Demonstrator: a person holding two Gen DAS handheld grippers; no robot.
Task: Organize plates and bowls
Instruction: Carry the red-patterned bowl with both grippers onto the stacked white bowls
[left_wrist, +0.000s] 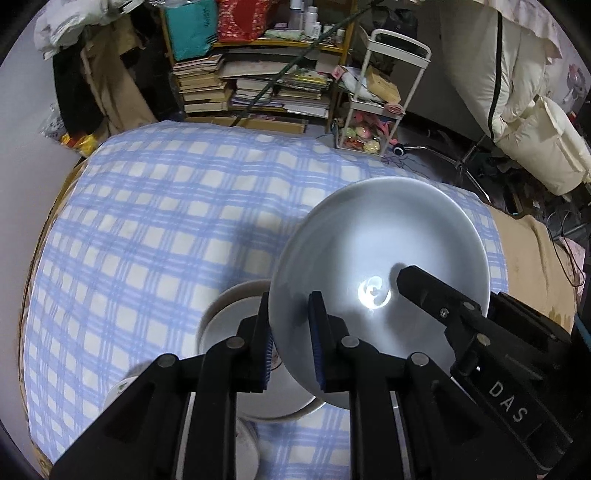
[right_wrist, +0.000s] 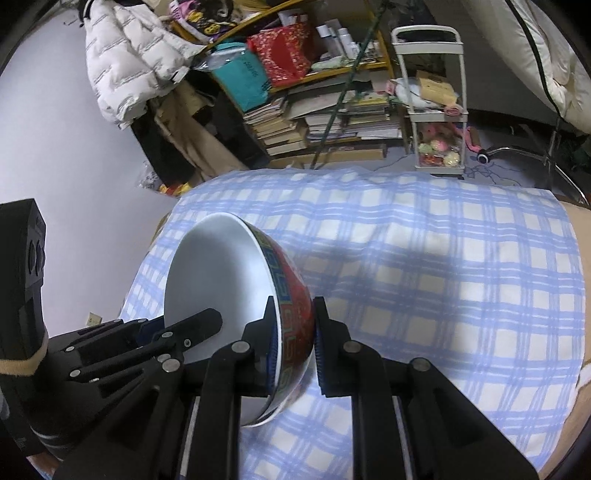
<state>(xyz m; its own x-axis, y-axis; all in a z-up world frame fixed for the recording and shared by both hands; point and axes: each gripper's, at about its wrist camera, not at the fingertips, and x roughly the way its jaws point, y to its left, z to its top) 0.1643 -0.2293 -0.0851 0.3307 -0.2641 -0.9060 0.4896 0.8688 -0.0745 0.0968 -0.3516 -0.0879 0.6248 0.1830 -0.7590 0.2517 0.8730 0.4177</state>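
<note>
Above the checked blue-and-white cloth (left_wrist: 166, 206) we hold one bowl (left_wrist: 380, 266) between both tools, tilted steeply so its white inside faces our left and its red patterned outside (right_wrist: 295, 314) faces our right. Our left gripper (left_wrist: 291, 343) pinches the rim, one blue pad (left_wrist: 317, 343) inside the bowl and the other behind the wall; our right gripper (right_wrist: 295, 347) also pinches the rim, one finger inside and one against the red wall. We judge the double hold is there because a deep bowl gripped at one edge would swing; two grips keep it steady while it is carried or passed. Just below it, in the left view, sits a stack of crockery (left_wrist: 236, 306) on the cloth, a pale bowl-like rim with a flat white dish inside it, partly hidden by our fingers; we take that as the likely place for this bowl, so it is still on its way. Beyond the cloth stand piled books (left_wrist: 207, 88) and a white trolley (left_wrist: 384, 96), well apart from the work.
</note>
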